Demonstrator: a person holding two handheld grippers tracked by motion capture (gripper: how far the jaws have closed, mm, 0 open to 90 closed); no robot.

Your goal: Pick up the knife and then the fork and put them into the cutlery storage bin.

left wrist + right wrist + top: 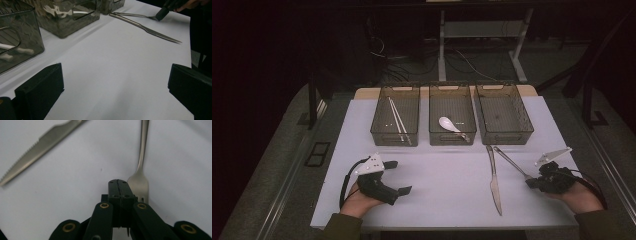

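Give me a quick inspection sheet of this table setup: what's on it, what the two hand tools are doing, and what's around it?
Surface: white table, bare in the middle.
Job's things: fork and knife lying at the right, handles meeting near the right bin.
Bins: three in a row; left bin holds chopsticks, middle bin a white spoon, the right one looks empty.
Clutter: nothing seen.
Grippers: left gripper open, nothing between its jaws; right gripper shut, tip beside the fork's tines.
Cables: one trails from each gripper; more on the floor behind.
Surroundings: dark room, desk legs beyond the table.

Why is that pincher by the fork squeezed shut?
The right gripper is shut: its jaws meet with no gap. Its tip sits beside the fork, not around it.
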